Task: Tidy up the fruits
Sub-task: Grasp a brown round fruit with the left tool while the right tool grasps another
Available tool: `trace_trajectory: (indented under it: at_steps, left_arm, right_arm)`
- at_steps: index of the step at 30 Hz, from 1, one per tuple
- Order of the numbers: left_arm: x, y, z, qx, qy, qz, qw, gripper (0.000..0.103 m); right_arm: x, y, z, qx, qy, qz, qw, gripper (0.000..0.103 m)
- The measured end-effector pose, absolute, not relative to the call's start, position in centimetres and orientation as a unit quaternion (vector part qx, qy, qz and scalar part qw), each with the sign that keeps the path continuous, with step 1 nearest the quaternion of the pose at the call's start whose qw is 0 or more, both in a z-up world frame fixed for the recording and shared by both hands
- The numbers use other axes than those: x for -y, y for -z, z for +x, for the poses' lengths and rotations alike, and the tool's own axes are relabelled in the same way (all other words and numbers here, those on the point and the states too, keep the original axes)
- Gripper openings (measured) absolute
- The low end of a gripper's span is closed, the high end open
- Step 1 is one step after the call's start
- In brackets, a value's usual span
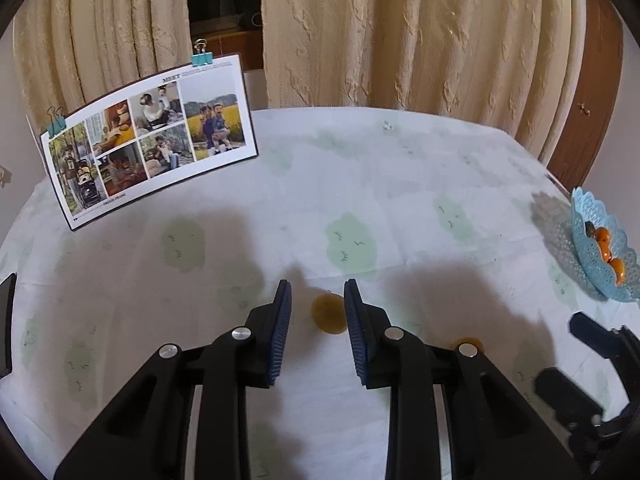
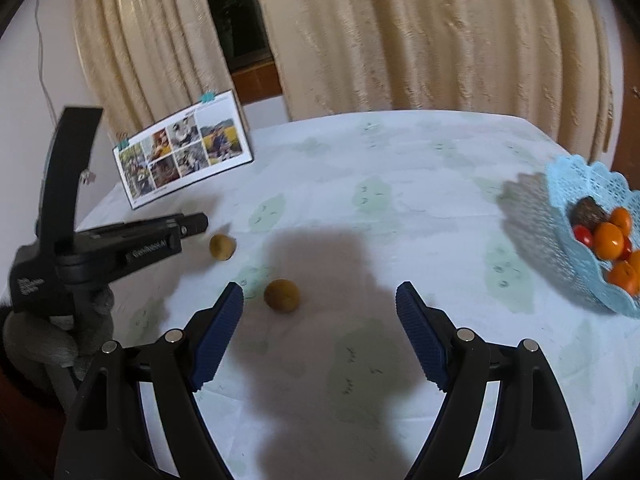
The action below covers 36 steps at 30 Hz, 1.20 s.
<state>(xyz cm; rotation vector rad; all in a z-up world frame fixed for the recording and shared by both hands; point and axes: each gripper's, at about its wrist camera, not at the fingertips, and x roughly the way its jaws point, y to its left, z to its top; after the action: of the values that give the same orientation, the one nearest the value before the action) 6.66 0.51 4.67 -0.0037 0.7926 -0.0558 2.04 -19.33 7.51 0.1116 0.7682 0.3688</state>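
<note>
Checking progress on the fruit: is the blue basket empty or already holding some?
Already holding some. The blue basket contains several oranges, a red fruit and a dark one; two brownish fruits sit on the tablecloth outside it.

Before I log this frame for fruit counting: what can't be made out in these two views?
- Second brown fruit, left wrist view: mostly hidden behind the left gripper finger.
- Blue basket, both views: cut by the right edge; full fruit count unknown.
- Dark item in the basket: too blurred to identify.
- Right gripper in the left wrist view: cut by the edge.
</note>
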Motion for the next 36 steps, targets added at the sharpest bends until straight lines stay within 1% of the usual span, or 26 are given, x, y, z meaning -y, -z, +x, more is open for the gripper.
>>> trace_trajectory:
  at_steps: [6, 11, 13, 14, 15, 16, 17, 18, 20, 21, 25, 30, 33, 35, 36]
  left_arm:
    - [-2.2, -5.2, 6.5, -0.382, 0.018, -0.021, 0.924, 0.027]
    - [-3.4, -5.8, 6.5, -0.376, 0.013, -0.037, 0.926, 0.027]
    - [-3.8, -5.7, 6.6, -0.381, 0.015, -0.048, 0.923, 0.027]
    - [-3.9, -5.5, 6.7, -0.384, 0.014, -0.052, 0.922, 0.028]
    - [-4.0, -5.4, 6.8, -0.387, 0.013, -0.055, 0.920, 0.028]
    - [-4.0, -5.2, 7.0, -0.392, 0.013, -0.058, 0.918, 0.029]
    - [-4.0, -5.0, 7.1, -0.395, 0.015, -0.059, 0.917, 0.030]
    - [-3.9, -4.7, 7.2, -0.398, 0.018, -0.061, 0.915, 0.032]
    - [-3.6, -4.3, 7.2, -0.399, 0.020, -0.061, 0.915, 0.049]
    - [-3.5, -4.2, 7.2, -0.398, 0.022, -0.061, 0.915, 0.051]
    - [-2.3, -3.1, 7.6, -0.408, 0.040, -0.054, 0.911, 0.053]
    - [-0.7, -1.5, 8.3, -0.421, 0.048, -0.028, 0.905, 0.053]
    - [-0.5, -1.1, 8.6, -0.424, 0.044, -0.020, 0.904, 0.050]
    - [-0.4, -0.7, 9.0, -0.428, 0.045, -0.016, 0.902, 0.037]
    - [-0.4, -0.5, 9.1, -0.430, 0.046, -0.015, 0.902, 0.035]
  right_arm:
    - [17.3, -6.1, 4.0, -0.406, -0.200, 0.038, 0.891, 0.079]
    - [15.5, -4.8, 5.7, -0.438, -0.217, 0.023, 0.872, 0.063]
    - [15.0, -4.1, 6.2, -0.451, -0.219, 0.018, 0.865, 0.052]
    - [14.7, -3.9, 6.4, -0.454, -0.219, 0.014, 0.864, 0.051]
    - [14.5, -3.9, 6.4, -0.451, -0.218, 0.007, 0.866, 0.047]
    - [14.3, -3.9, 6.4, -0.451, -0.220, 0.005, 0.865, 0.038]
    - [14.2, -3.8, 6.5, -0.451, -0.220, 0.003, 0.865, 0.035]
    - [14.2, -3.8, 6.5, -0.450, -0.218, 0.001, 0.866, 0.030]
    - [14.4, -3.8, 6.4, -0.448, -0.215, 0.003, 0.868, 0.029]
    - [14.6, -3.9, 6.4, -0.447, -0.212, 0.004, 0.869, 0.029]
    - [15.8, -4.7, 6.0, -0.434, -0.199, 0.026, 0.878, 0.029]
    - [17.7, -5.8, 5.4, -0.416, -0.181, 0.044, 0.890, 0.029]
    - [18.7, -6.2, 5.1, -0.409, -0.174, 0.056, 0.894, 0.029]
    - [19.3, -6.4, 4.9, -0.405, -0.171, 0.063, 0.896, 0.029]
    - [19.6, -6.5, 4.8, -0.403, -0.170, 0.065, 0.897, 0.029]
